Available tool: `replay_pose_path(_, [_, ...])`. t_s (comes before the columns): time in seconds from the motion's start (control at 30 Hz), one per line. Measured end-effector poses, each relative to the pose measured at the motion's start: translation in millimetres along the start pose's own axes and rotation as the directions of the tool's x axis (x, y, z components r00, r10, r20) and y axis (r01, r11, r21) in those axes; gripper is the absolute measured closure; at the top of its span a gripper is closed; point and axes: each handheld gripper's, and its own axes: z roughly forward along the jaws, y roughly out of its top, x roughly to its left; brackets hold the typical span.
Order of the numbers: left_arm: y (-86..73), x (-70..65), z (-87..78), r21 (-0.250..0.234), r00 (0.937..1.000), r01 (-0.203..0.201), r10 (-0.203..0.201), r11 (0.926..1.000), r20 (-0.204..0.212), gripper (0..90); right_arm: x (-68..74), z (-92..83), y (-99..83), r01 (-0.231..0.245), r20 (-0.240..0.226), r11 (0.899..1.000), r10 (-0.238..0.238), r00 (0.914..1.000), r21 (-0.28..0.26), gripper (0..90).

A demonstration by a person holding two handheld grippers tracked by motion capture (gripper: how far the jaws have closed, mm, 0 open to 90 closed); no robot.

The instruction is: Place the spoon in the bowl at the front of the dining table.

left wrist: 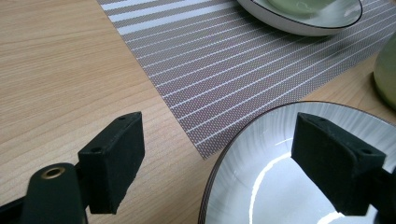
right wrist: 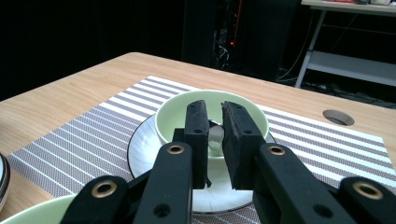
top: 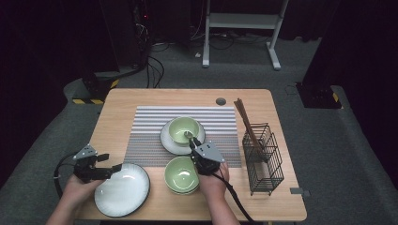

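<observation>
A green bowl [top: 180, 126] [right wrist: 170, 116] stands on a white plate [top: 165, 140] [right wrist: 140, 156] on the striped placemat [top: 150, 136], with a metal spoon [top: 188, 135] [right wrist: 215, 137] inside it. My right gripper [top: 193, 141] [right wrist: 214, 109] hovers at the bowl's near rim, jaws a narrow gap apart, the spoon showing through the gap and no pad pressing on it. My left gripper [top: 112, 162] [left wrist: 217, 135] is open astride the rim of a second white plate [top: 122, 190] [left wrist: 261, 186] at the front left, one jaw over the plate, the other over bare wood.
Another green bowl [top: 180, 174] [right wrist: 28, 217] sits near the front edge beside my right hand. A black wire basket [top: 264, 159] holding chopsticks [top: 246, 122] stands at the right. A cable hole [top: 220, 101] [right wrist: 338, 116] lies at the table's far side.
</observation>
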Motion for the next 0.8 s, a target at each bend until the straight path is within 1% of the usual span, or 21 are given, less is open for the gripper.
replay_pose_path(0.07, [-0.1, 0.3, 0.2, 0.001, 1.0, 0.002, -0.002, 1.0, 0.002, 17.6, 0.0, -0.5, -1.7, -0.001, -0.001, 1.0, 0.001, 1.0, 0.004, 79.7])
replay_pose_path(0.17, [-0.5, 0.6, 0.8, 0.004, 1.0, 0.005, -0.005, 1.0, 0.002, 17.6, 0.3, -0.3, -3.7, -0.016, -0.004, 1.0, 0.016, 0.9999, 0.012, 79.1])
replay_pose_path(0.4, [-0.5, 1.4, 0.0, 0.001, 1.0, 0.003, -0.003, 1.0, 0.001, 17.6, -0.2, -0.2, -8.3, -0.02, -0.001, 0.999, 0.021, 0.9998, 0.027, 77.6])
replay_pose_path(0.63, [-0.8, 1.6, 0.0, 0.002, 1.0, 0.005, -0.005, 1.0, -0.001, 17.6, -3.3, -1.1, -11.1, -0.034, 0.002, 0.999, 0.033, 0.9994, 0.037, 75.4])
replay_pose_path(0.8, [-0.7, 1.7, 0.3, 0.003, 1.0, 0.005, -0.005, 1.0, -0.001, 17.7, -7.9, -1.8, -13.4, -0.036, 0.016, 0.998, 0.036, 0.9992, 0.042, 74.5])
